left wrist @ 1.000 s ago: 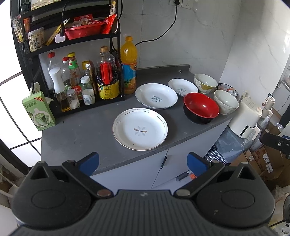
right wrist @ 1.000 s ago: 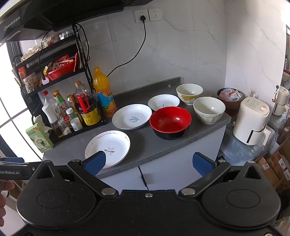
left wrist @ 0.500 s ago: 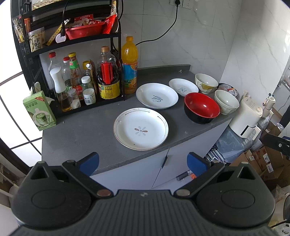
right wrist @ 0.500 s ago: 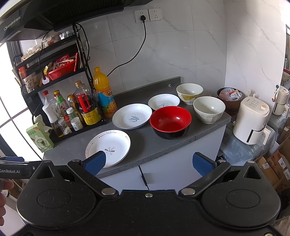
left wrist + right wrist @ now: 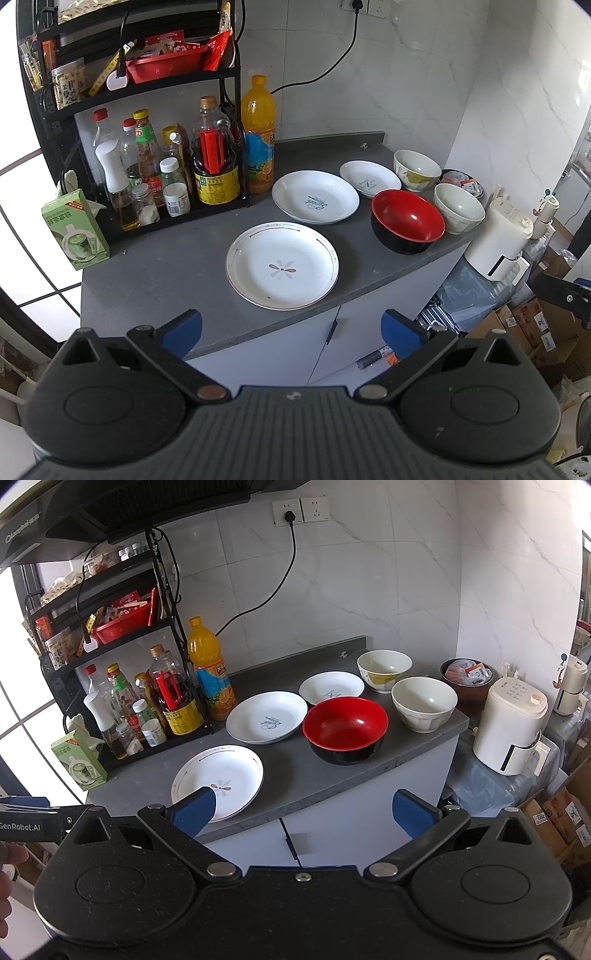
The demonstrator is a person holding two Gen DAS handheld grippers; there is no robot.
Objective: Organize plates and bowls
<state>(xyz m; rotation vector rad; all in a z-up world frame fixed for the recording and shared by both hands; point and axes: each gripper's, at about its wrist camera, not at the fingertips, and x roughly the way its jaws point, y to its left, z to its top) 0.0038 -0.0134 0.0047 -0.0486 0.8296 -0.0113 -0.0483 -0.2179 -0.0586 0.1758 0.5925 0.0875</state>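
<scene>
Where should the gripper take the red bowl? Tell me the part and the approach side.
Grip the red bowl by its rim, one finger inside and one outside, coming from above on the counter-edge side. It stands upright and open, its near rim is unobstructed, and its round body looks too wide to span. Both grippers are open.

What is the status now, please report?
Left gripper open, right gripper open, both empty, short of the counter. Three plates, three bowls separate, none stacked; flower plate nearest. Nothing in the way.

Grey countertop (image 5: 155,273), three white plates (image 5: 282,266), three bowls (image 5: 408,221), bottle rack (image 5: 147,147)
</scene>
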